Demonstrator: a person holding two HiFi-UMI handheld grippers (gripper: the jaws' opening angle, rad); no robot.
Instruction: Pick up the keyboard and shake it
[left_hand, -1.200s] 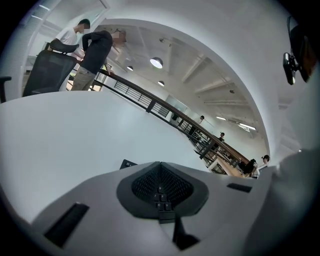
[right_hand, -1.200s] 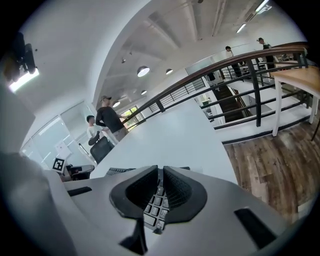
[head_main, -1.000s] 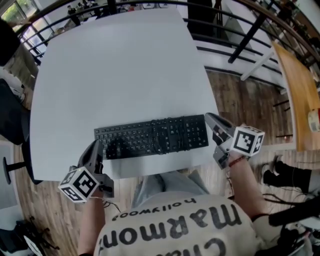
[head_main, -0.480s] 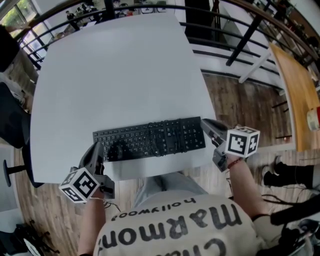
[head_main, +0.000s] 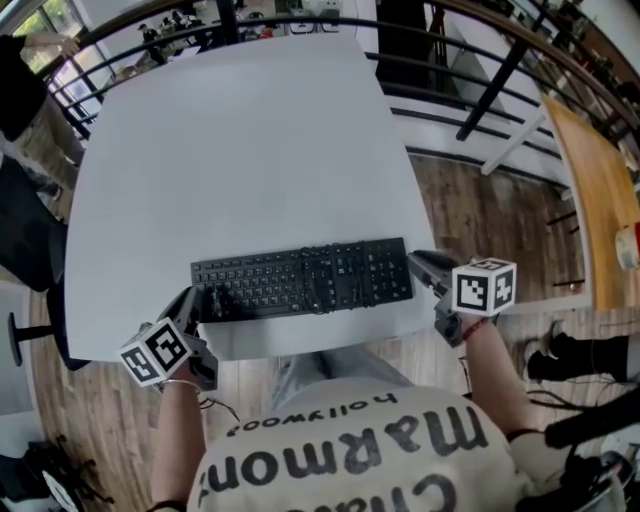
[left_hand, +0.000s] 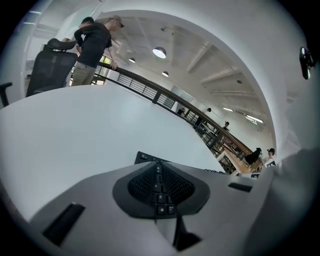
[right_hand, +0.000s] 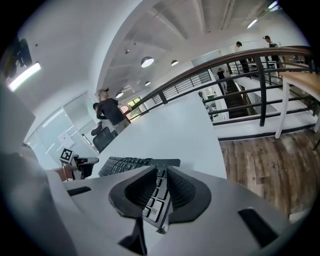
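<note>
A black full-size keyboard (head_main: 300, 280) lies lengthwise along the near edge of the white table (head_main: 240, 150). My left gripper (head_main: 195, 300) is shut on its left end, and keys show between the pads in the left gripper view (left_hand: 160, 192). At the other end my right gripper (head_main: 420, 267) is clamped on the keyboard's right end. In the right gripper view the keyboard (right_hand: 125, 164) runs away from the right gripper (right_hand: 159, 192) towards the other gripper's marker cube (right_hand: 66, 155). I cannot tell whether the keyboard touches the table.
A dark railing (head_main: 480, 70) runs behind and to the right of the table, over wooden floor (head_main: 480, 210). A black office chair (head_main: 25, 230) stands at the left and a wooden bench (head_main: 600, 180) at the right. Two people (left_hand: 92, 45) stand far off by another chair.
Both grippers stay clamped on the keyboard's ends. The keyboard and grippers have shifted slightly in the head view, and more of the keyboard now shows past the jaws in both gripper views.
</note>
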